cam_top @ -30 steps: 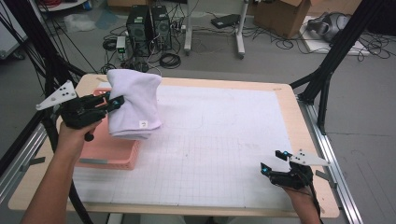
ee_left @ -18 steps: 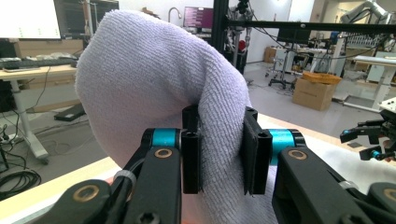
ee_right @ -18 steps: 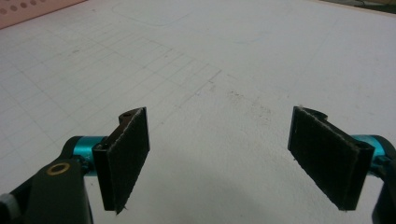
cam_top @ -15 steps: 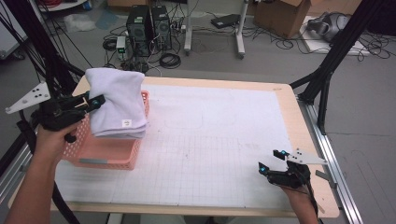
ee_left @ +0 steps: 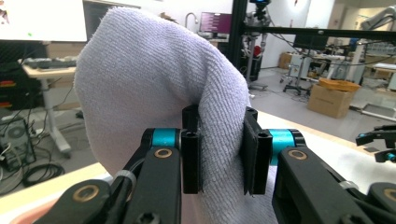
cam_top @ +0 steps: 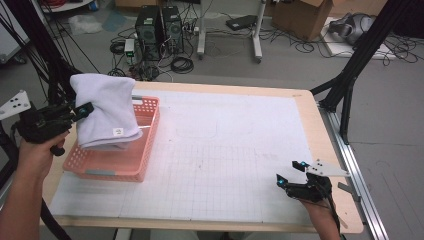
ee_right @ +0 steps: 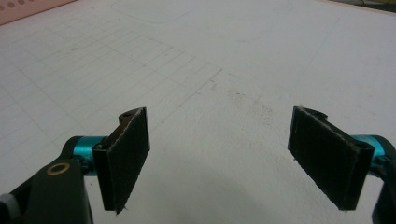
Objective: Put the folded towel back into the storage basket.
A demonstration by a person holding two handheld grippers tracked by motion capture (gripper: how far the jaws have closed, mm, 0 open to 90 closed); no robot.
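A folded white towel [cam_top: 106, 111] hangs over the pink plastic basket [cam_top: 145, 150] at the table's left, its lower end reaching down into the basket. My left gripper [cam_top: 84, 111] is shut on the towel's left edge, well above the table. In the left gripper view the towel [ee_left: 154, 88] is pinched between the two black jaws of the left gripper [ee_left: 219, 156] and bulges up over them. My right gripper [cam_top: 291, 172] rests low near the table's front right corner, open, with only bare white mat between the jaws of the right gripper [ee_right: 233, 158].
The white gridded mat [cam_top: 235, 150] covers most of the wooden table [cam_top: 330, 150]. Black frame legs [cam_top: 350, 75] stand at the right and left edges. Computer towers [cam_top: 160, 25] and cables lie on the floor beyond the far edge.
My left gripper has carried the towel leftward and lifted it; the pink basket beneath it, hidden under the towel before, now lies uncovered. The right gripper has stayed put.
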